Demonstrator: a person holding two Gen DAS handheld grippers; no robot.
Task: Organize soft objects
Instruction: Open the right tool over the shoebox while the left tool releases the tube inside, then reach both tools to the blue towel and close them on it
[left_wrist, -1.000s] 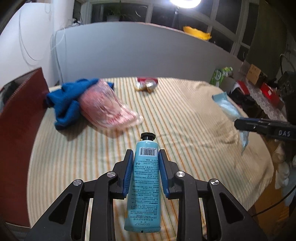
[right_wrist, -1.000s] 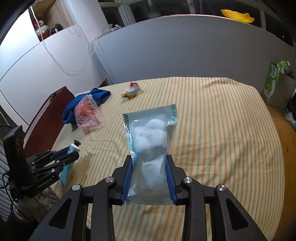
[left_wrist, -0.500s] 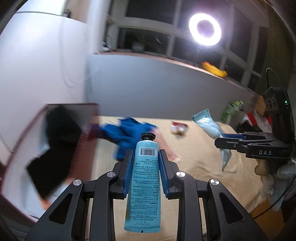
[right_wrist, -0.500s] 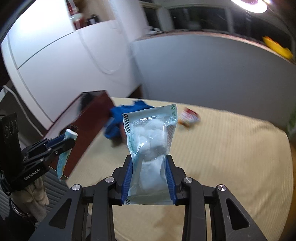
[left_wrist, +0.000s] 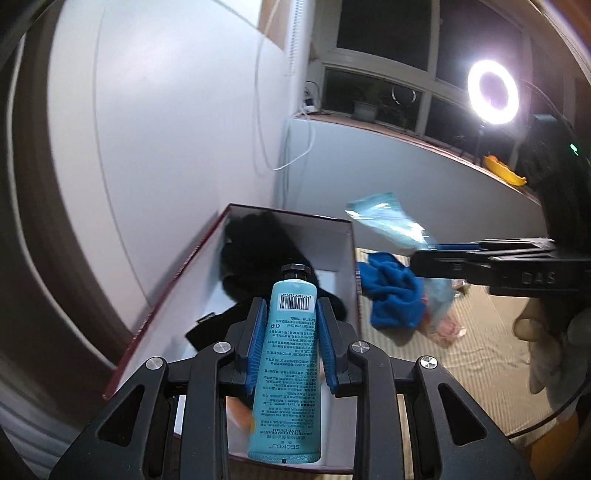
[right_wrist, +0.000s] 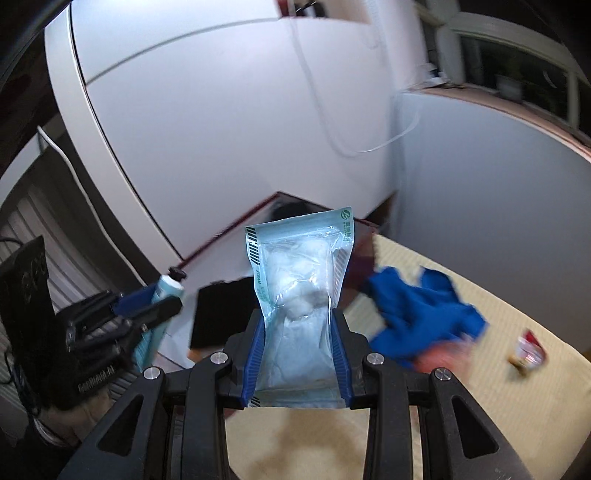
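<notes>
My left gripper (left_wrist: 291, 308) is shut on a light blue hand cream tube (left_wrist: 291, 354), cap pointing away, held above an open box (left_wrist: 173, 280) that is dark red outside and white inside. A black cloth (left_wrist: 258, 251) lies in the box. My right gripper (right_wrist: 299, 325) is shut on a clear bag of cotton balls (right_wrist: 299, 273), held upright over the bed's edge beside the box (right_wrist: 229, 229). In the left wrist view the right gripper (left_wrist: 476, 258) and its bag (left_wrist: 388, 221) hang to the right of the box. The left gripper (right_wrist: 147, 310) shows at the left of the right wrist view.
A blue cloth (right_wrist: 421, 310) and a pink plastic bag (right_wrist: 443, 354) lie on the striped bedspread (right_wrist: 480, 406) beside the box. A small red packet (right_wrist: 530, 349) lies farther right. A white wall (left_wrist: 166, 129) stands behind the box, and a ring light (left_wrist: 493, 96) shines by the window.
Both grippers have swung left and risen, from over the middle of the bed to the box at its edge. Each still grips the same item.
</notes>
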